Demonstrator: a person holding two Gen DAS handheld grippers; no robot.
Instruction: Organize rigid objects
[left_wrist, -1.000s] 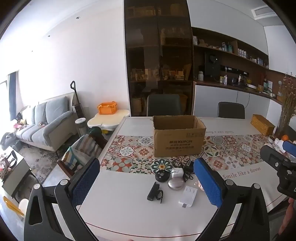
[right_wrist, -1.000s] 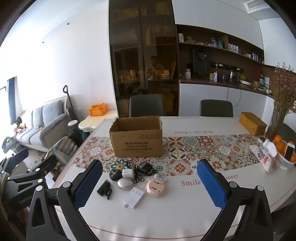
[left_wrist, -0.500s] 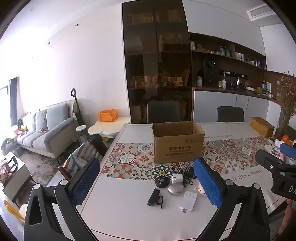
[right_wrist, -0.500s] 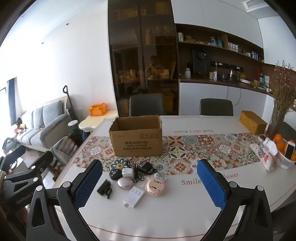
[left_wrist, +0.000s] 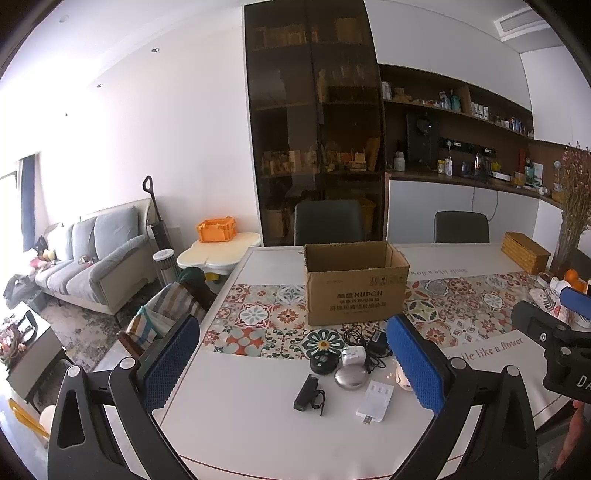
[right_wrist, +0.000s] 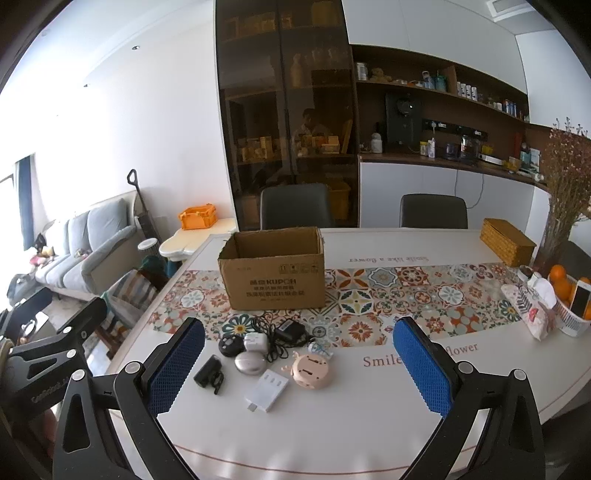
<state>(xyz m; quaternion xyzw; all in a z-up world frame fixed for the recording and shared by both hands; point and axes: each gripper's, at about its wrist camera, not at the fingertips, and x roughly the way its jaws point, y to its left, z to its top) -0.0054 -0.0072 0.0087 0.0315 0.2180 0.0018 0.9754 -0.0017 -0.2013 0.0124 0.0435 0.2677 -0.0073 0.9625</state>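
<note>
Gadgets (right_wrist: 266, 358) between spread right gripper (right_wrist: 299, 365) fingers.

Cardboard box (right_wrist: 273, 275), front face: "KUPOH" printed, w/ smaller chars around it, illegible.
Tablecloth (right_wrist: 388, 406), near edge: "Smile … flower", middle hidden; far edge same script upside down.
Left gripper (right_wrist: 48, 369) body: white lettering, partly cut off, unreadable.

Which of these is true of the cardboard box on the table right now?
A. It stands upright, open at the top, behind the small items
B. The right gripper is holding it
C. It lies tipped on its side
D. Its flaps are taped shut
A: the cardboard box stands upright with its top open, and the small items such as the white adapter and pink round gadget lie in front of it.
</note>
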